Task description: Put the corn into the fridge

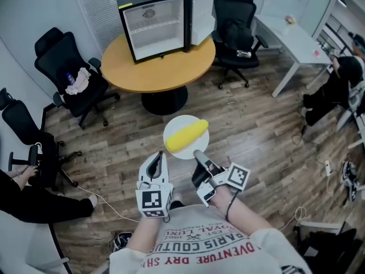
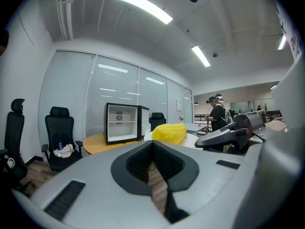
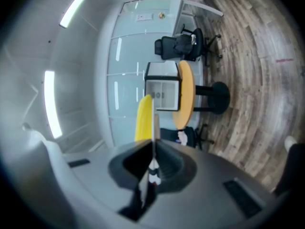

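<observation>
A plump yellow cob of corn [image 1: 186, 136] lies on a round white plate [image 1: 177, 124], carried in mid-air over a wood-plank floor [image 1: 256, 130]. In the head view the cob's long axis runs on a diagonal from near-left to far-right, so it sits partly crosswise to the way ahead.

The right gripper [image 1: 198, 154] has the plate: its jaws are clamped on the near rim, and the right gripper view shows the plate edge-on as a thin line between the pads, with the corn lying on one face of it. The corn itself is touched by neither gripper.

The left gripper [image 1: 155, 165] hangs just beside the plate's near-left edge, apart from it. Its jaws are drawn together with nothing between them.

Straight ahead and well apart from the plate stands the small black fridge [image 1: 153, 24] on a round wooden table [image 1: 171, 67]. Its door [image 1: 201, 17] is swung wide to the right, and its white interior, with one shelf, faces the person and looks bare.

The right hand is plainly the nearer one to the cob and carries it. The coming move likely turns on bringing the plate level across the gap to the open mouth, far rim first. A tilt of the plate could let the cob roll off it. The free left gripper is placed to steady the plate or lift the cob off, though which is planned cannot be told.
</observation>
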Demonstrator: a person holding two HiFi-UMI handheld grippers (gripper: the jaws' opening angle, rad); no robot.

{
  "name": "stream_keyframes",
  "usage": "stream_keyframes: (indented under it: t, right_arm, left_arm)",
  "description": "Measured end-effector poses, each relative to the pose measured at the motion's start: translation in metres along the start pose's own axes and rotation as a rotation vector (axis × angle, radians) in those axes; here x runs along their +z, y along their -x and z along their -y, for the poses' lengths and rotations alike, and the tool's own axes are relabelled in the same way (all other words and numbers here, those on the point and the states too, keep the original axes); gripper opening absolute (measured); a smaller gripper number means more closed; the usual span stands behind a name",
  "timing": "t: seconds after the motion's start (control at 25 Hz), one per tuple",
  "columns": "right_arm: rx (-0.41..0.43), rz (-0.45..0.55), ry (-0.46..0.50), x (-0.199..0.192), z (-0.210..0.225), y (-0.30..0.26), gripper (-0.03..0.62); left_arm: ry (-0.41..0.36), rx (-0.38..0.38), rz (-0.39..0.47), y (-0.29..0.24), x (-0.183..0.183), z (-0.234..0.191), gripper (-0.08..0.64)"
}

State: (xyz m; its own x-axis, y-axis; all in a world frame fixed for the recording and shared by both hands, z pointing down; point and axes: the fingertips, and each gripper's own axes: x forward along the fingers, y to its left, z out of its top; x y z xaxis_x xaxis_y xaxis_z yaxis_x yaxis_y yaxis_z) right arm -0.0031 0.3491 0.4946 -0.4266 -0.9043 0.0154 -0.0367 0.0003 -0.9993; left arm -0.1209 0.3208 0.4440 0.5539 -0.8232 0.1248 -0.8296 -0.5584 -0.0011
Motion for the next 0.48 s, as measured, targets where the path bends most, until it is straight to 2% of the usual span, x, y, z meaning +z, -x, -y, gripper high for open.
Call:
stream_keyframes:
  t: [0.48]
  right_arm:
    - [-0.009,0.089,0.028,0.013,-0.005,-0.082,0.04]
  left_arm:
    - [-0.028,-0.075,0.018,-0.052,0.013,-0.075,0.032]
